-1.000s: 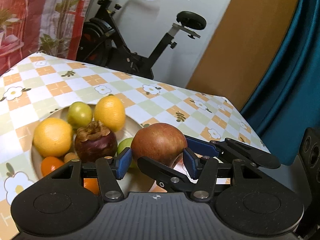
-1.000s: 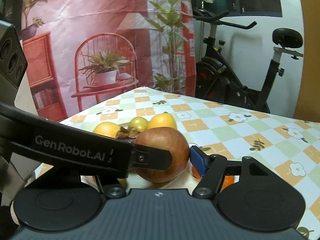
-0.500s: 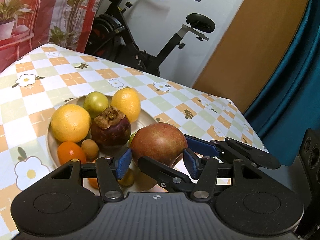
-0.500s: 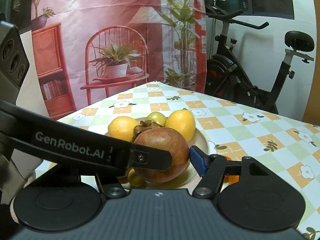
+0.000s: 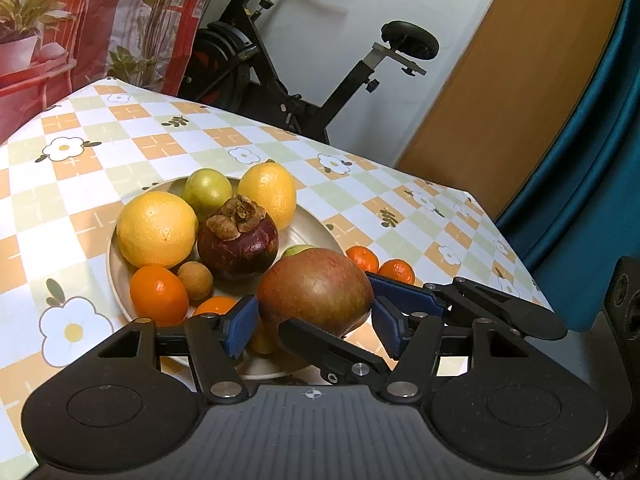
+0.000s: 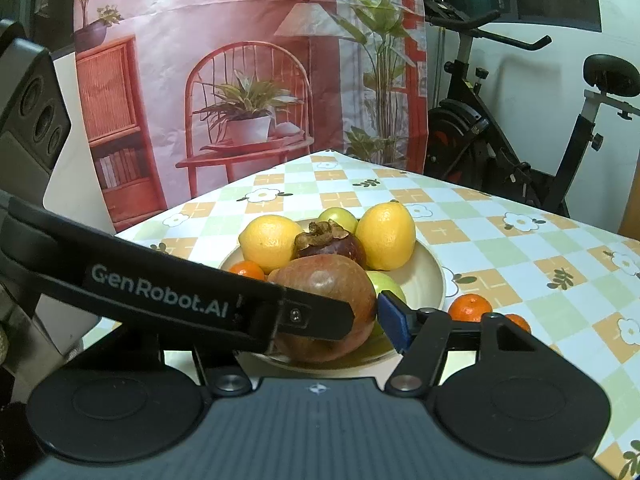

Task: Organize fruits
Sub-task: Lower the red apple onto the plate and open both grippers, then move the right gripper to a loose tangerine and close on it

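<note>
Both sets of jaws are closed around the same apple (image 5: 316,292). On my left gripper (image 5: 314,326), the two blue pads (image 5: 244,330) press the apple's left and right flanks. The right gripper (image 6: 318,320) comes in crosswise. From its own camera I see only its right-hand pad against the fruit, because the left gripper's black finger cuts across and hides the other one. The left camera shows both of the right gripper's fingers, one under the apple's near face and one at its far right shoulder.

The apple is big and squat, with dull red-brown skin fading to olive green on one side. It is finely speckled, with one soft highlight near the top. It sits over the near rim of the plate (image 5: 310,232); I cannot tell whether it is resting on the rim or lifted clear.

Behind it on the plate are a dark purple mangosteen (image 5: 238,240) with a dry brown cap, a large orange (image 5: 156,228), a lemon (image 5: 268,194), a green fruit (image 5: 206,192), a small tangerine (image 5: 158,294) and a little brown round fruit (image 5: 195,280). Two more tangerines (image 5: 362,258) lie on the checked tablecloth (image 5: 160,144), just beside the plate's right edge.
</note>
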`<act>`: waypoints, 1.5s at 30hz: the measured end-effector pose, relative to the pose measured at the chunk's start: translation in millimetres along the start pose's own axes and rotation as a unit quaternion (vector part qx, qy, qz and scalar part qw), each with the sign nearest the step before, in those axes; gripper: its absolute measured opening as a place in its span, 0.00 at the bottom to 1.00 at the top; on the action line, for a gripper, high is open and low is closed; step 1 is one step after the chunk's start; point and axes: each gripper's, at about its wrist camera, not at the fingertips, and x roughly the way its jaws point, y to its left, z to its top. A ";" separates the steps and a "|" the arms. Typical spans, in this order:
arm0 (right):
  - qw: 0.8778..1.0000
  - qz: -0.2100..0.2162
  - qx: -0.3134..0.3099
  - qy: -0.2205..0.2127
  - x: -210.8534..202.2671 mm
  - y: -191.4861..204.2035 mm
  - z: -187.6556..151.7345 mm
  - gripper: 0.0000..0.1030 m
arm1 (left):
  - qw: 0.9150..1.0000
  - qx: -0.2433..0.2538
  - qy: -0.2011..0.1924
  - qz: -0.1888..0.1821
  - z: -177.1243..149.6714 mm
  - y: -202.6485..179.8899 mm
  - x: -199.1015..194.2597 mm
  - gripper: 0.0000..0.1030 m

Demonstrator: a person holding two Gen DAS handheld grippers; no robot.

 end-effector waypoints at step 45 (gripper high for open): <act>0.993 -0.092 0.070 -0.005 -13.2 -110.1 -18.8 0.52 | 0.992 0.104 -0.052 0.056 41.1 -47.9 25.0 0.63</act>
